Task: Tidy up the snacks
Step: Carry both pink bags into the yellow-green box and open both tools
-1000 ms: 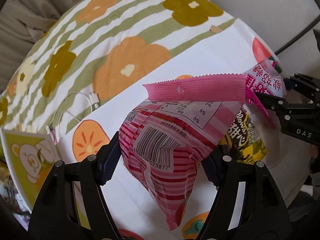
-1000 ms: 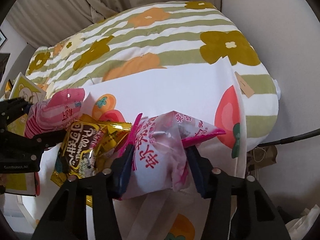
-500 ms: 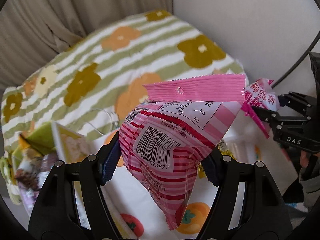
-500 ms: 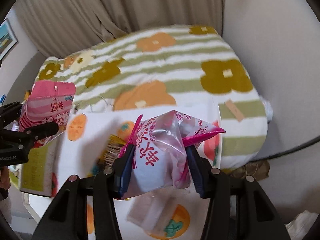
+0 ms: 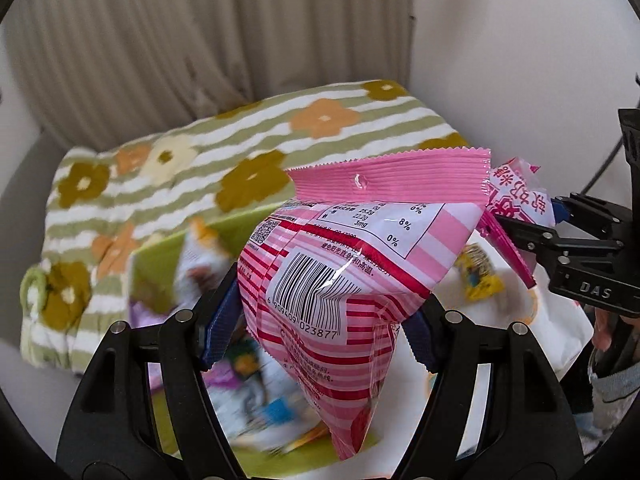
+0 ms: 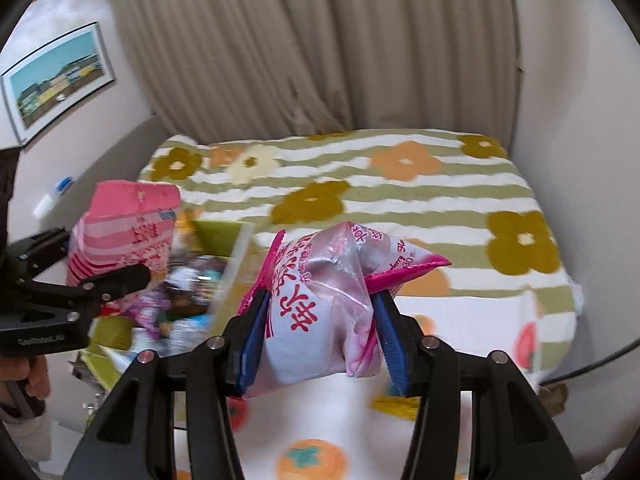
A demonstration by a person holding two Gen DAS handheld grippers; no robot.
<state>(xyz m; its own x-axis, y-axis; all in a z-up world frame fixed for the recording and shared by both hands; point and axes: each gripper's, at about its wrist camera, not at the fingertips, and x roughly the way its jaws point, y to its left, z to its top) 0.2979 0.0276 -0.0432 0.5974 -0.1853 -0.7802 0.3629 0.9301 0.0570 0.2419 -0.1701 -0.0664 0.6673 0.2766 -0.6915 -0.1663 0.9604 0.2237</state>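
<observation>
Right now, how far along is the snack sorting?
Partly done: the green box already holds several packets. In hand: the left tongs grip a pink striped bag, the right tongs a pale pink bag, both in the air. Left: a yellow packet on the white cloth.

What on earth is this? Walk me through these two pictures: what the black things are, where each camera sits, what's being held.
No robot here: a person holds a two-finger grasping tool in each hand, with a camera on each looking along its fingers.

The left camera shows the left tool clamped on a pink striped snack bag with a barcode. The right tool shows at that picture's edge.

The right camera shows the right tool clamped on a pale pink snack bag.

Below lie a flowered striped blanket, a white cloth with orange fruit prints, and a green box of blurred snacks.
</observation>
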